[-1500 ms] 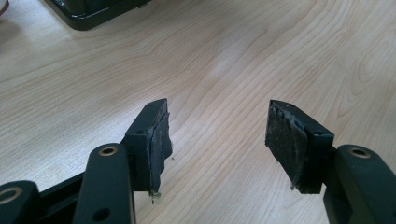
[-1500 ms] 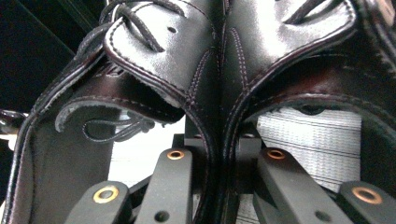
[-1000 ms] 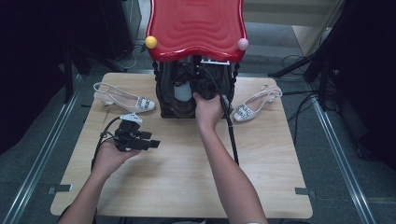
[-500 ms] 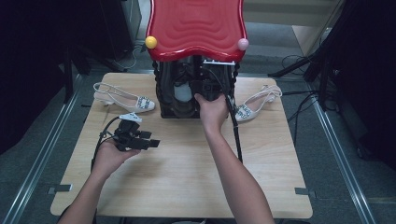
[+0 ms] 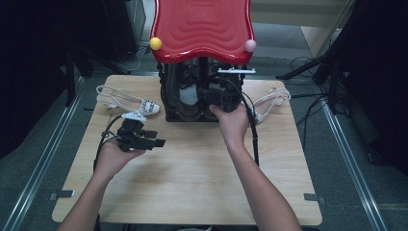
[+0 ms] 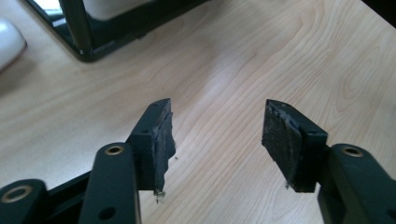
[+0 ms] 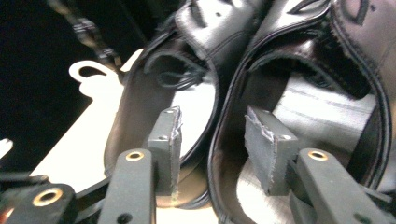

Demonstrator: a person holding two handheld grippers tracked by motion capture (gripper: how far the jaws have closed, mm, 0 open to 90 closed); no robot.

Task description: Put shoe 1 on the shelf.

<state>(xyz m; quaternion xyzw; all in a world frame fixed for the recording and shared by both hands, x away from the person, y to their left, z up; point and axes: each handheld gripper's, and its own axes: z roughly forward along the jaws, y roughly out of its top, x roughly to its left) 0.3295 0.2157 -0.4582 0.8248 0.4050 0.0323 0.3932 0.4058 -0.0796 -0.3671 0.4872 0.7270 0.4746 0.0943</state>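
Right gripper jaws just opening, parted over 2 glossy black leather shoes on dark rack; nothing pinched. Leather likely slippery, soft; grip stiff collar rim. Left gripper wide open, empty.

A light wooden table bears a black rack between two pale sandals

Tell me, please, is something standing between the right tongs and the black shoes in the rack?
Nothing visible does. The right tongs are open directly at the two black shoes, with only a gap between the pads. Their jaws have just been opening, with nothing clamped between them.
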